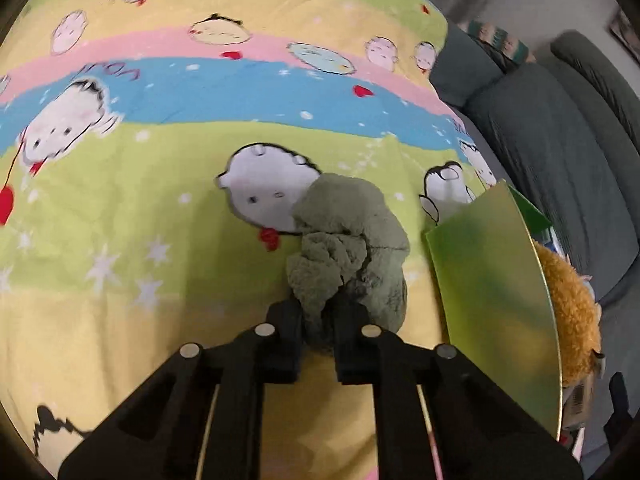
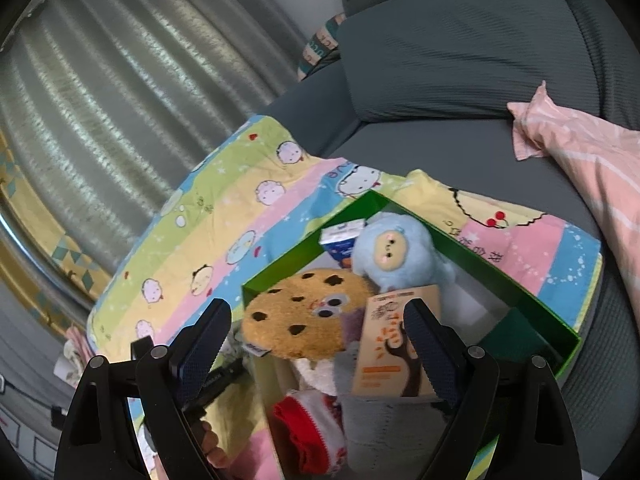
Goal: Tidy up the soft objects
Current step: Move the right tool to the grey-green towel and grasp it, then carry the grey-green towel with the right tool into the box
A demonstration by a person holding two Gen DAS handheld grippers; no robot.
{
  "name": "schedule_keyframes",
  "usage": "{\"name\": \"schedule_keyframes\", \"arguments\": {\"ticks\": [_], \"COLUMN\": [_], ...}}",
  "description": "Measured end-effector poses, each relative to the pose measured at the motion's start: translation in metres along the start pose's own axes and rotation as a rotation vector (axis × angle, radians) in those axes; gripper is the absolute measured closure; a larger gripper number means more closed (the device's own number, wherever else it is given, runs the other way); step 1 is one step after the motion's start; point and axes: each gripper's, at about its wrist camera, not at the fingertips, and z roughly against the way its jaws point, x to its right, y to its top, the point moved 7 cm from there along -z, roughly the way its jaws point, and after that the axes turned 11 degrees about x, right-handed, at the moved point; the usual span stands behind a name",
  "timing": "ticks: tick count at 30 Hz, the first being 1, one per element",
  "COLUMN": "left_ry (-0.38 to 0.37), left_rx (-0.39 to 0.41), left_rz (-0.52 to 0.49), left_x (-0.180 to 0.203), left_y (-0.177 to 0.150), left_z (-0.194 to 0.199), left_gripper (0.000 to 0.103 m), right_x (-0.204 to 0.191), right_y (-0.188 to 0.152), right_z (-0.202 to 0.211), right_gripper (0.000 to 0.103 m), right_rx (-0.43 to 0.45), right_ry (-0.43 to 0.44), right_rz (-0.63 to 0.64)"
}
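My left gripper [image 1: 318,320] is shut on a grey-green fuzzy sock bundle [image 1: 350,248] and holds it over the cartoon-print blanket [image 1: 160,184]. The green box's wall [image 1: 496,296] stands just to the right, with a brown cookie plush [image 1: 572,312] behind it. In the right wrist view my right gripper [image 2: 318,328] is open and empty above the green box [image 2: 532,300]. The box holds the cookie plush [image 2: 308,316], a light-blue plush [image 2: 396,252], a red-and-white cloth [image 2: 316,428], a grey cloth [image 2: 384,432] and a card packet [image 2: 396,344].
A dark grey sofa [image 2: 440,72] lies behind and around the blanket [image 2: 224,232]. A pink striped pillow [image 2: 588,160] lies on it at the right. Grey curtains [image 2: 100,100] hang at the left. A small blue-and-white carton [image 2: 340,240] stands at the box's back.
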Motion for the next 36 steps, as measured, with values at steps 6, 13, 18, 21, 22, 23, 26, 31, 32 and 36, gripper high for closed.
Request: {"name": "schedule_keyframes", "arguments": {"ticks": [6, 13, 18, 21, 22, 23, 26, 31, 32, 36], "left_ry": [-0.027, 0.126, 0.189, 0.155, 0.162, 0.168, 0.163, 0.139, 0.14, 0.1], "left_rx": [0.03, 0.013, -0.026, -0.011, -0.007, -0.003, 0.005, 0.004, 0.005, 0.036], "left_rz": [0.087, 0.055, 0.122, 0.187, 0.195, 0.197, 0.209, 0.21, 0.212, 0.179], "left_x": [-0.015, -0.062, -0.109, -0.124, -0.128, -0.131, -0.131, -0.131, -0.132, -0.118], "left_y": [-0.006, -0.046, -0.088, -0.1, -0.103, -0.105, -0.108, -0.113, -0.114, -0.105], "left_z": [0.04, 0.114, 0.15, 0.167, 0.172, 0.176, 0.183, 0.187, 0.189, 0.198], "left_gripper": [0.096, 0.095, 0.095, 0.095, 0.095, 0.095, 0.095, 0.095, 0.095, 0.095], "right_x": [-0.043, -0.144, -0.188, -0.194, -0.193, -0.193, -0.193, -0.188, -0.188, -0.185], "right_y": [-0.013, -0.097, -0.189, -0.223, -0.234, -0.243, -0.27, -0.28, -0.281, -0.272], "right_z": [0.001, -0.023, -0.048, -0.059, -0.058, -0.058, -0.059, -0.053, -0.051, -0.038], "right_gripper": [0.014, 0.014, 0.014, 0.014, 0.015, 0.018, 0.024, 0.055, 0.068, 0.078], "right_rx": [-0.057, -0.364, -0.599, -0.643, -0.661, -0.683, -0.76, -0.738, -0.763, -0.756], "right_ry": [0.141, 0.286, 0.378, 0.357, 0.368, 0.376, 0.406, 0.372, 0.384, 0.407], "right_rz": [0.058, 0.289, 0.418, 0.461, 0.463, 0.464, 0.449, 0.473, 0.454, 0.379]}}
